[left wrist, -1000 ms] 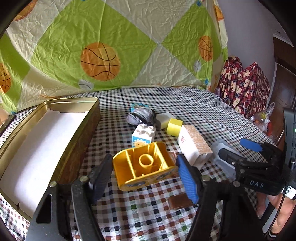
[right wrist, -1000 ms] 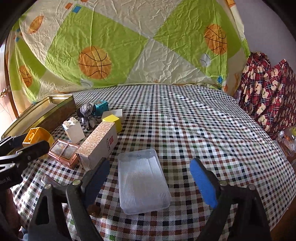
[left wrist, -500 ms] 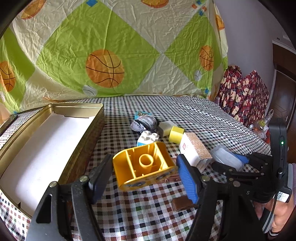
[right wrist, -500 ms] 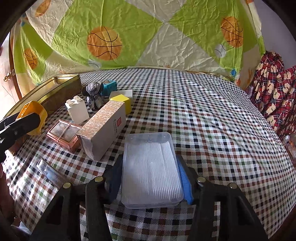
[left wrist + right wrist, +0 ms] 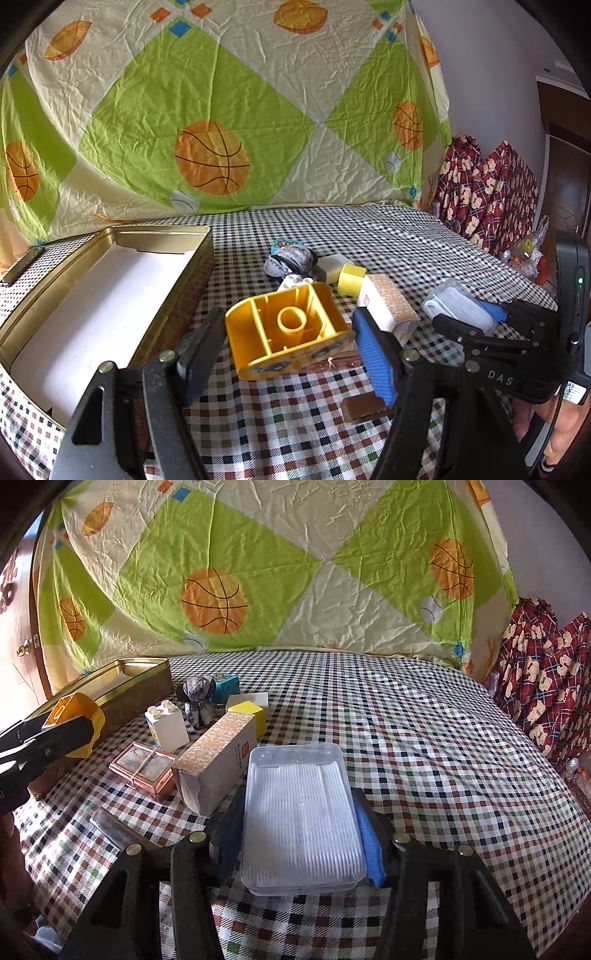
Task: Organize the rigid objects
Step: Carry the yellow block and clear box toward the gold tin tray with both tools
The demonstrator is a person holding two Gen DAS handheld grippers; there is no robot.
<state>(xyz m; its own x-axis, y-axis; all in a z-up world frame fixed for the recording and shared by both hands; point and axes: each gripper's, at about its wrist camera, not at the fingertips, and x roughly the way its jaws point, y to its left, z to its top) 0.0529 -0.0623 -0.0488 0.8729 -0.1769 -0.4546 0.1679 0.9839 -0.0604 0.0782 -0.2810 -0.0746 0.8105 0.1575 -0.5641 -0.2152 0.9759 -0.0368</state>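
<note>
Left hand-held gripper [image 5: 290,341] clamping yellow block [image 5: 290,326], holding it above checked cloth [image 5: 424,738], just right of gold tin [image 5: 110,295]. Right hand-held gripper [image 5: 297,830] clamping clear plastic box [image 5: 301,819] by long sides, beside patterned carton [image 5: 218,753]; jaws just closed onto it.
</note>
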